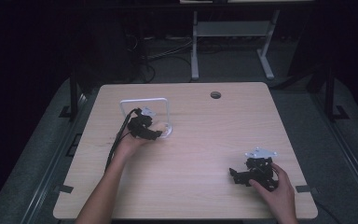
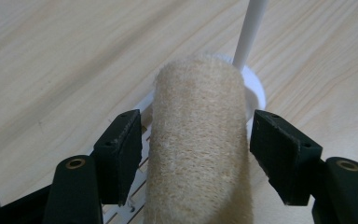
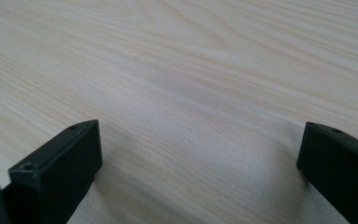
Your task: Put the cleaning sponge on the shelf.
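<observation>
Pale wood-grain counter carries everything we see. Nearest us, at the bottom right of the high view, our right hand holds the right gripper, black with a grey three-cornered plate on top, low over the counter's near right part. Its jaws point toward the left of that view. In the right gripper view the right gripper has its jaws set wide apart, with bare wood grain between them and nothing held.

Farther in and to the left, our left forearm runs up from the bottom edge to the left hand, which holds the black left gripper with its cable trailing back along the arm. In the left gripper view the left gripper has its jaws spread either side of a beige, coarse-knit cloth roll. The roll stands between them; a narrow gap shows on each side, so we read the jaws as open and not clamping.

The roll sits on the white slotted base of a white wire-frame rack, whose thin upright rod rises just behind the roll. In the high view the rack's arch stands behind the left gripper, left of the counter's middle.

Far side: a round dark hole near the counter's back edge, well apart from both grippers.
</observation>
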Motion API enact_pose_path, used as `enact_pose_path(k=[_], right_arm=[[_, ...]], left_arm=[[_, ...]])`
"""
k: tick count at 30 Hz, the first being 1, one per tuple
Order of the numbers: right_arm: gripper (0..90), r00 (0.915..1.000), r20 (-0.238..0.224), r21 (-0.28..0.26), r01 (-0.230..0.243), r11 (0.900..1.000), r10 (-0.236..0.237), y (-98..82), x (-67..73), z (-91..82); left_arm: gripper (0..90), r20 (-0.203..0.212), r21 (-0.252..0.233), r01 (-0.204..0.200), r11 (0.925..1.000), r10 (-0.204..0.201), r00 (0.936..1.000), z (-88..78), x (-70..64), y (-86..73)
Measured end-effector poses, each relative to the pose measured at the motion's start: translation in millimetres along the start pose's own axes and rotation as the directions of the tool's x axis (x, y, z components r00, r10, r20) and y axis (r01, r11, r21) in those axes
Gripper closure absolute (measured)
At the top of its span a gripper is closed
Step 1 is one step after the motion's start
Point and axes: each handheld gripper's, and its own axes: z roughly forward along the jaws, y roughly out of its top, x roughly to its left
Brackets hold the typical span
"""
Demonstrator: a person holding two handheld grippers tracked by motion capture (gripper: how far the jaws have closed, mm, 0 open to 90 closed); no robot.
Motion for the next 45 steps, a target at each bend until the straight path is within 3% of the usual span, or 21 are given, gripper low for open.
enact_pose_path(k=[8, 13, 17, 19, 23, 26, 36, 45], right_arm=[[0.0, 1.0000, 0.000, 0.000, -0.001, 1.000, 0.001, 0.0, 0.1, 0.0], [0.0, 1.0000, 0.000, 0.000, -0.001, 1.000, 0.001, 0.0, 0.1, 0.0], [0.0, 1.0000, 0.000, 0.000, 0.001, 1.000, -0.001, 0.0, -0.1, 0.0], [0.0, 1.0000, 0.000, 0.000, 0.000, 1.000, 0.000, 0.0, 0.0, 0.0], [0.0, 1.0000, 0.000, 0.000, -0.002, 1.000, 0.002, 0.0, 0.1, 0.0], [0.0, 1.0000, 0.000, 0.000, -0.002, 1.000, 0.002, 0.0, 0.1, 0.0], [0.0, 1.0000, 0.000, 0.000, -0.002, 1.000, 0.002, 0.0, 0.2, 0.0], [0.0, 1.0000, 0.000, -0.001, -0.001, 1.000, 0.001, 0.0, 0.1, 0.0]], left_arm=[[34.8, -0.005, -0.070, 0.011, 0.9975, -0.011, 0.9999, -26.0, -5.8, 0.4], [41.6, -0.005, -0.113, 0.021, 0.9934, -0.021, 0.9998, -43.6, -9.3, -7.2], [52.9, 0.005, -0.140, 0.028, 0.9898, -0.028, 0.9996, -57.2, -11.8, -14.5], [61.8, 0.019, -0.130, 0.022, 0.9913, -0.020, 0.9996, -62.5, -13.1, -16.4], [79.1, 0.066, -0.129, 0.029, 0.9912, -0.021, 0.9976, -69.3, -16.8, -19.5], [89.9, 0.094, -0.115, 0.040, 0.9926, -0.029, 0.9951, -68.4, -20.2, -23.6], [89.9, 0.160, -0.045, 0.022, 0.9987, -0.015, 0.9870, -48.5, -32.9, -29.0], [89.8, 0.143, -0.008, 0.033, 0.9994, -0.031, 0.9893, -29.0, -30.7, -36.4]])
